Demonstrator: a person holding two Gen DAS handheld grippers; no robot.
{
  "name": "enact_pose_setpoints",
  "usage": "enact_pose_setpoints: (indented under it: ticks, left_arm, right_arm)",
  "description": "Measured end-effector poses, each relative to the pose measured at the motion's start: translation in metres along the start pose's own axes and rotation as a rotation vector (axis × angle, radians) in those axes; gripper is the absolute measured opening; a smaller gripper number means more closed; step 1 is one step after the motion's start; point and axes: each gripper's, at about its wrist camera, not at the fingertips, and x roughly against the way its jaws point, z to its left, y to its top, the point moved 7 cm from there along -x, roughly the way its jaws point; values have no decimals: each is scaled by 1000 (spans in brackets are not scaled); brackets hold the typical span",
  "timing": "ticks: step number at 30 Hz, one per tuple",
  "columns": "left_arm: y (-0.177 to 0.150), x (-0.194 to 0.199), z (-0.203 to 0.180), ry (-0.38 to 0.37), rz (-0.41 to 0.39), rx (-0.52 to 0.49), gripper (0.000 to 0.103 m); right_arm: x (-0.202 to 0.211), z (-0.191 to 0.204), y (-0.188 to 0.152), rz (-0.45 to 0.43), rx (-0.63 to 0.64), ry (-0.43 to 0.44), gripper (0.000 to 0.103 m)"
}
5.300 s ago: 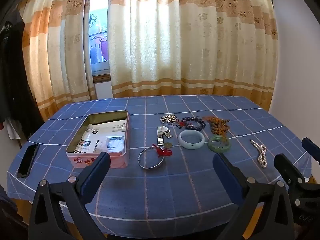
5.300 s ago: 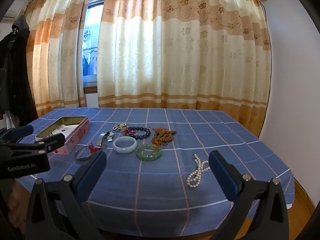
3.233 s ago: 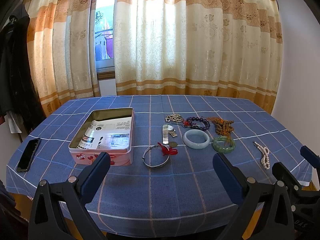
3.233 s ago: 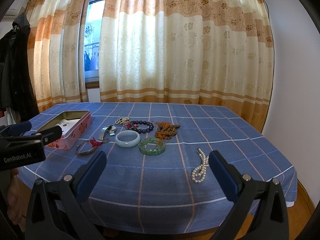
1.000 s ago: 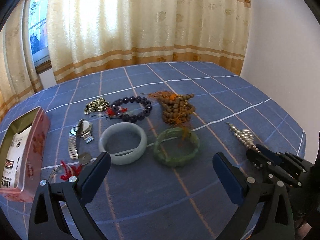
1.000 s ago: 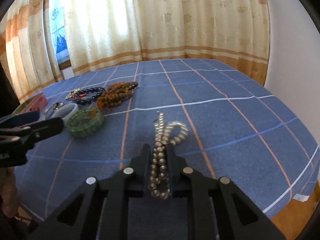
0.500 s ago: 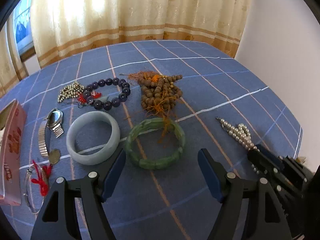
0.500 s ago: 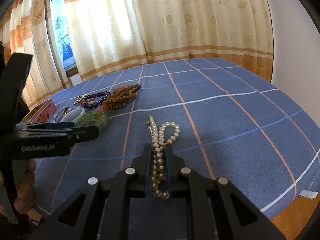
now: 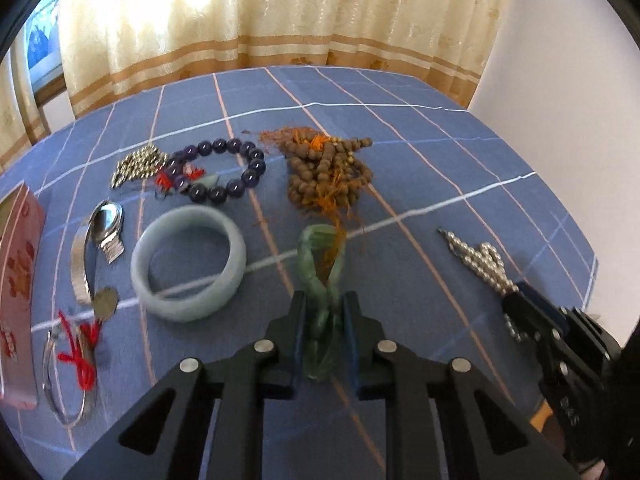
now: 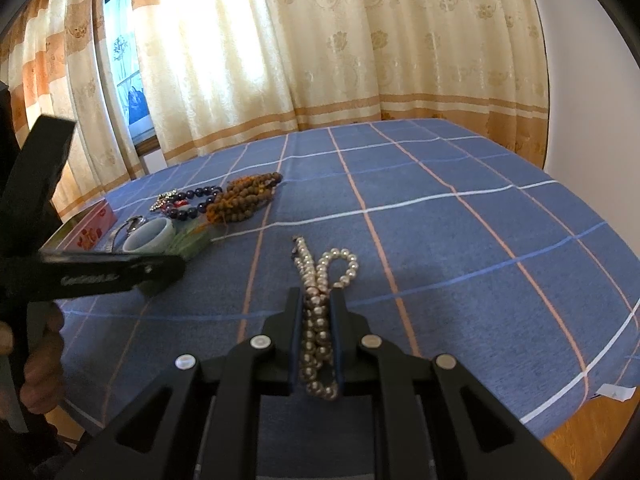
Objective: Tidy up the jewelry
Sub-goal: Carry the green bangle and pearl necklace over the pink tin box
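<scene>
My left gripper (image 9: 322, 305) is shut on the green stone bracelet (image 9: 320, 264), squeezing it into a narrow loop on the blue checked tablecloth. My right gripper (image 10: 316, 304) is shut on the pearl necklace (image 10: 320, 276), whose free end lies on the cloth ahead; the necklace also shows in the left wrist view (image 9: 478, 260) with the right gripper (image 9: 520, 300) on it. The left gripper (image 10: 160, 268) shows at the left of the right wrist view, by the green bracelet (image 10: 192, 246).
On the cloth lie a pale jade bangle (image 9: 188, 268), a purple bead bracelet (image 9: 224, 174), brown prayer beads (image 9: 328, 172), a silver bead chain (image 9: 138, 166), a watch (image 9: 96, 244) and a silver bangle with red cord (image 9: 74, 368). A pink tin (image 9: 16, 280) stands left.
My left gripper has moved forward and shut on the green bracelet, pinching it narrow. My right gripper stays shut on the pearl necklace.
</scene>
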Motion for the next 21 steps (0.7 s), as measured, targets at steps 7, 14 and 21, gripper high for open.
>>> enact_pose_setpoints:
  ticks: [7, 14, 21]
  left_arm:
    - [-7, 30, 4, 8, -71, -14, 17]
    - [-5, 58, 13, 46, -162, -35, 17]
    - [-8, 61, 18, 54, -187, -25, 17]
  right_arm:
    - [3, 4, 2, -11, 3, 14, 15]
    - [12, 22, 12, -42, 48, 55, 10]
    - [6, 10, 7, -24, 22, -14, 51]
